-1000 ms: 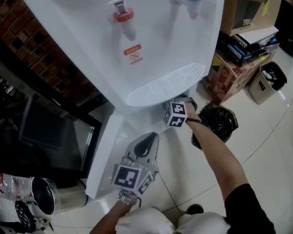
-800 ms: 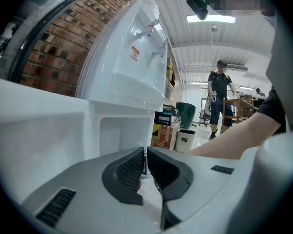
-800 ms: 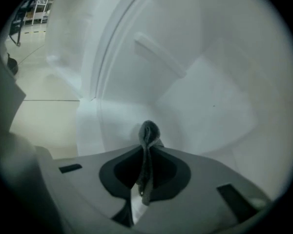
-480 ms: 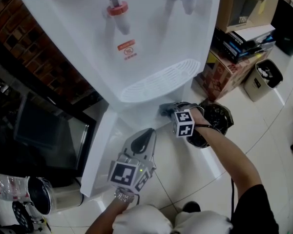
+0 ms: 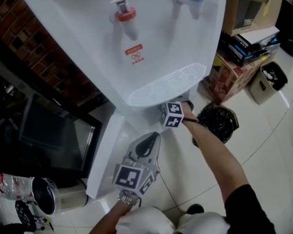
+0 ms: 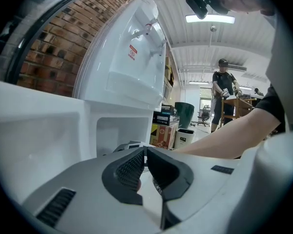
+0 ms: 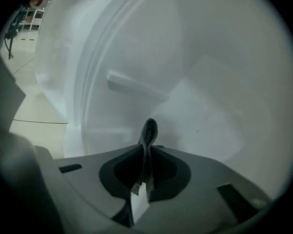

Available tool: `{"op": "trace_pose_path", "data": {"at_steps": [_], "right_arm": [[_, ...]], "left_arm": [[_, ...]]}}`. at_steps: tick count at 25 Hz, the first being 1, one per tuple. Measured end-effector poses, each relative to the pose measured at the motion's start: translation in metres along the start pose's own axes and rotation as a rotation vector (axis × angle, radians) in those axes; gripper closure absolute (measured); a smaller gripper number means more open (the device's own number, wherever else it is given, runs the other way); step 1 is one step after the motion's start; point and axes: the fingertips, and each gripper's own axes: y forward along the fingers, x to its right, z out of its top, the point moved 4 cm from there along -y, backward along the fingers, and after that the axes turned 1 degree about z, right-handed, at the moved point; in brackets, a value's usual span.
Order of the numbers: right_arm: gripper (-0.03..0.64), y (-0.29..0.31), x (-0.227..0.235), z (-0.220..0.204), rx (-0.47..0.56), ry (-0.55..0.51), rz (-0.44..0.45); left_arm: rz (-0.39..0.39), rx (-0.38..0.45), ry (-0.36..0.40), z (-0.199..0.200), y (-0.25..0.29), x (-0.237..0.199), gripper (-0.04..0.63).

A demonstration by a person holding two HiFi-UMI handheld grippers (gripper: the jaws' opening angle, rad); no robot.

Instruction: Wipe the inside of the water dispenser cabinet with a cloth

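The white water dispenser stands with its lower cabinet door swung open to the left. My right gripper is inside the white cabinet, shut on a grey cloth that sticks up past the jaw tips. In the head view only its marker cube shows under the drip tray; the tips are hidden. My left gripper hovers in front of the open door, shut, with nothing seen between its jaws. The cabinet opening lies ahead of it.
A ridge runs across the cabinet's inner wall. A black-lined bin, cardboard boxes and a small waste bin stand right of the dispenser. A dark appliance sits at the left. A person stands far off.
Half a second ago my right gripper was drawn out to the right of the cabinet; now it is back inside under the drip tray with the cloth. The left gripper has hardly moved.
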Motion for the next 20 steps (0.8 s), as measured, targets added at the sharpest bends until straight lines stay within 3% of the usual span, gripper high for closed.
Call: {"op": "trace_pose_path", "data": {"at_steps": [5,13,17,20], "right_arm": [[0.598,0.006,-0.02,-0.013,-0.051,-0.033,0.085],[0.597,-0.028,-0.091,-0.005,-0.034,-0.167,0.279],[0.597,-0.042,-0.096,0.003,0.012,-0.129,0.295],[0.597,-0.047,-0.083,-0.005,0.049,-0.02,0.256]], "left_arm": [[0.011,0.0,0.002,0.0,-0.003,-0.005,0.572],[-0.002,0.015,0.006,0.004,0.0,0.004,0.572],[-0.004,0.021,0.009,0.007,-0.004,0.006,0.572],[0.001,0.028,0.004,0.009,-0.006,0.005,0.572]]}}
